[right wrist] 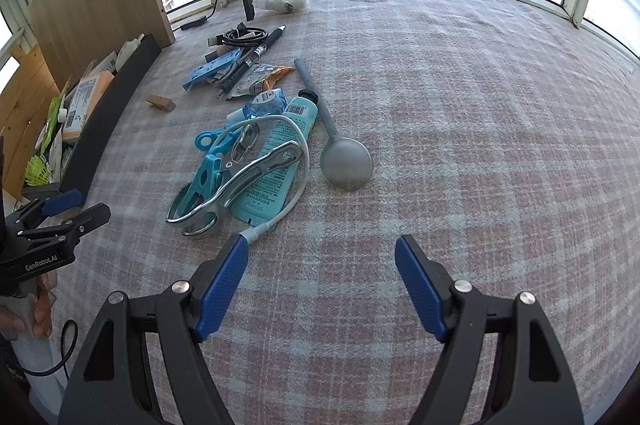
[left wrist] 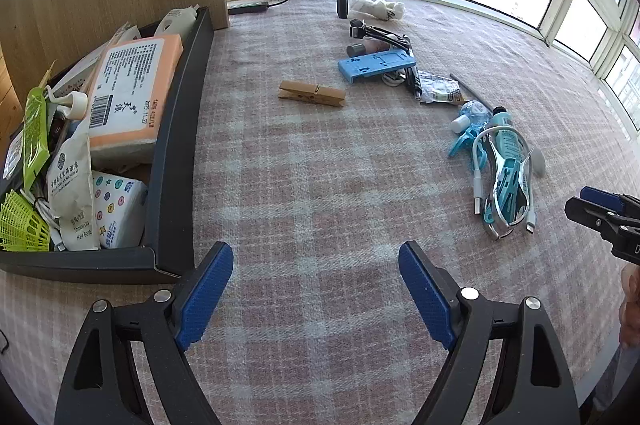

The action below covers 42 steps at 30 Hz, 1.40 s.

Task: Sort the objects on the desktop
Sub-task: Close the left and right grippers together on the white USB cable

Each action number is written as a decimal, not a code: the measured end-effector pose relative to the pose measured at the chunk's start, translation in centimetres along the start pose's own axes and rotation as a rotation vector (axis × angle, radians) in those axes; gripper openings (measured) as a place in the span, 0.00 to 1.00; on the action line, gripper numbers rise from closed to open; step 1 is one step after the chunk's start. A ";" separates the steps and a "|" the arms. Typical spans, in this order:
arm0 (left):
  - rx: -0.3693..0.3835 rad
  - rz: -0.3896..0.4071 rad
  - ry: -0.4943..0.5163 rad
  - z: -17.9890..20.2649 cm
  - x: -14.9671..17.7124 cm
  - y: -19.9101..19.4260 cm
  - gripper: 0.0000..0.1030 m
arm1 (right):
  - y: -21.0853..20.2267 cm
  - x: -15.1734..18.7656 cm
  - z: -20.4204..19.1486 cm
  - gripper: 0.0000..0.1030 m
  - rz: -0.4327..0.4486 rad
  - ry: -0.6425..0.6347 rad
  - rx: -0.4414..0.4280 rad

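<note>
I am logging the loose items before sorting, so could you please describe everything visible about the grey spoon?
The grey spoon looks matte, plastic or dull metal, with a round shallow bowl and a long straight handle. It lies flat on the checked cloth, bowl nearer the camera, handle running away toward the window. Its handle runs alongside the teal tube, touching or nearly so. Neither gripper touches it.

Left hand-held gripper (left wrist: pixel 316 289) and right hand-held gripper (right wrist: pixel 322 285) gape empty, angled downward.

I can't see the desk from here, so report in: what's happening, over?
Left tool open, empty. Right tool open, empty. Wooden clothespin loose on cloth; dark tray part filled. Nothing blocking, over.
</note>
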<state>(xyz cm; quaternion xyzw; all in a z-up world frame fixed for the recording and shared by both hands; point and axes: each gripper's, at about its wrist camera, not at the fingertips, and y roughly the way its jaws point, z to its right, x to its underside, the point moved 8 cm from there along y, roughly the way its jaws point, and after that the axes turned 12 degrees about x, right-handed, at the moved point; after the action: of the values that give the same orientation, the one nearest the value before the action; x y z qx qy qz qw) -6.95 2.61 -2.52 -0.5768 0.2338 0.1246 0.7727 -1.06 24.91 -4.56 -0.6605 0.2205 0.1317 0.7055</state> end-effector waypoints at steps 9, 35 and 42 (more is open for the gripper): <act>0.164 -0.053 0.108 5.6 -6.7 -0.6 0.65 | 1.3 -5.0 1.4 0.35 -0.110 -0.049 -0.117; 0.279 -0.614 0.834 16.6 -6.4 9.7 0.25 | 5.4 -4.1 -0.5 0.20 -0.314 -0.030 -0.434; 0.304 -0.653 0.895 18.1 -5.4 9.8 0.21 | 5.9 -4.1 -0.6 0.20 -0.292 -0.037 -0.421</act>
<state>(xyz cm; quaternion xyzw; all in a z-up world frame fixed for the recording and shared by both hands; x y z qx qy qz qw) -12.14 23.19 -3.86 -0.4982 0.3632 -0.4116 0.6712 -7.53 25.27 -7.75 -0.8151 0.0775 0.0835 0.5681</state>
